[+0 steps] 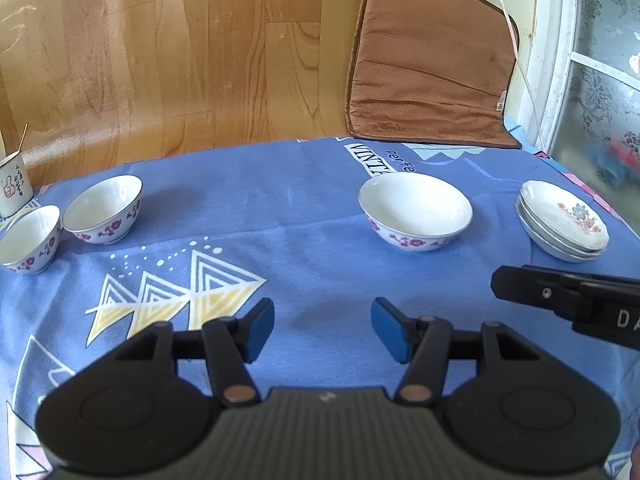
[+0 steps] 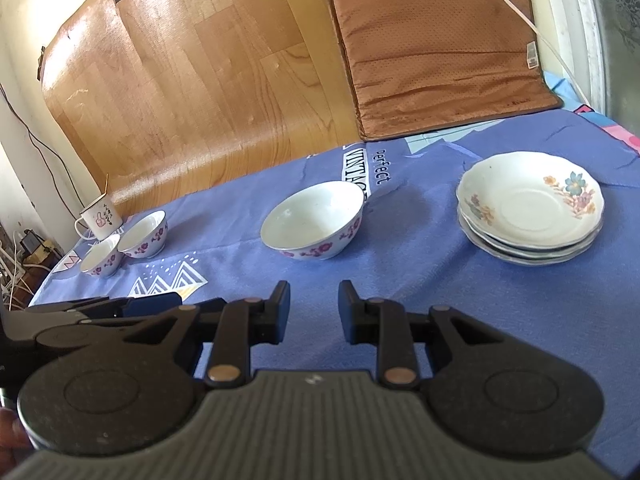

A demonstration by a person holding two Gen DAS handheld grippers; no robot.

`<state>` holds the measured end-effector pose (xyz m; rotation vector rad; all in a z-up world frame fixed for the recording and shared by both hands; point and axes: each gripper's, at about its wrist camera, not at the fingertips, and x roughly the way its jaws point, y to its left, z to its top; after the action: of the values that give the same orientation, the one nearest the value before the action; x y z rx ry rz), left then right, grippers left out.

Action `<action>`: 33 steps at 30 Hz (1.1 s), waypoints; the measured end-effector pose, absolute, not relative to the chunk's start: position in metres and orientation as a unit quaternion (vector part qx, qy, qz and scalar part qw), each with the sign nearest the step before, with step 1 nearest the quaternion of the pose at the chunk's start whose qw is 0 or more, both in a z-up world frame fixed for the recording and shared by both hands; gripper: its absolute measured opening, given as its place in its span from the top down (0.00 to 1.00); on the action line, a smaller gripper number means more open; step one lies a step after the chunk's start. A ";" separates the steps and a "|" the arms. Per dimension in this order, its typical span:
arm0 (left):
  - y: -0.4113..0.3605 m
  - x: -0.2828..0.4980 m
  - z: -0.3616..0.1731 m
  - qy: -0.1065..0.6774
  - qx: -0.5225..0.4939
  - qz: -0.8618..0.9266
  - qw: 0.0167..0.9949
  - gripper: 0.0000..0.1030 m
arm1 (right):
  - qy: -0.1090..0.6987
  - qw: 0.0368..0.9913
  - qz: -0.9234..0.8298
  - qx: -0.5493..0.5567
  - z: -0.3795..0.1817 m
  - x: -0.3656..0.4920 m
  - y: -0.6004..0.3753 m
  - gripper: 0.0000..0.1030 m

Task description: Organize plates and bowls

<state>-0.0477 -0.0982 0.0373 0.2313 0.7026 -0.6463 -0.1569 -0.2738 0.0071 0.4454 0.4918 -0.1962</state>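
A large white bowl with purple flowers (image 1: 416, 210) (image 2: 314, 222) stands mid-table. Two smaller matching bowls (image 1: 104, 210) (image 1: 30, 238) stand side by side at the left; they also show in the right wrist view (image 2: 144, 234) (image 2: 101, 260). A stack of floral plates (image 1: 564, 220) (image 2: 530, 208) sits at the right. My left gripper (image 1: 322, 328) is open and empty above the cloth, short of the large bowl. My right gripper (image 2: 314, 314) is open and empty, between the bowl and the plates but nearer me. Its finger (image 1: 560, 296) shows in the left wrist view.
The table wears a blue patterned cloth (image 1: 280, 216). A white mug (image 1: 12, 186) (image 2: 98, 216) stands at the far left edge. A brown cushion (image 1: 432, 64) (image 2: 436, 44) leans against the wall behind, with a white cable (image 1: 520, 60) beside it.
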 end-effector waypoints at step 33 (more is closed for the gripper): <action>0.056 0.093 0.058 0.370 -0.102 -0.209 0.899 0.47 | 0.314 0.934 0.059 0.157 0.055 -0.001 -0.220 0.71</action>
<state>0.0933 0.0556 0.0581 -0.2118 0.7669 -0.4333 -0.0012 -0.2198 0.0551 0.3214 0.6424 0.1206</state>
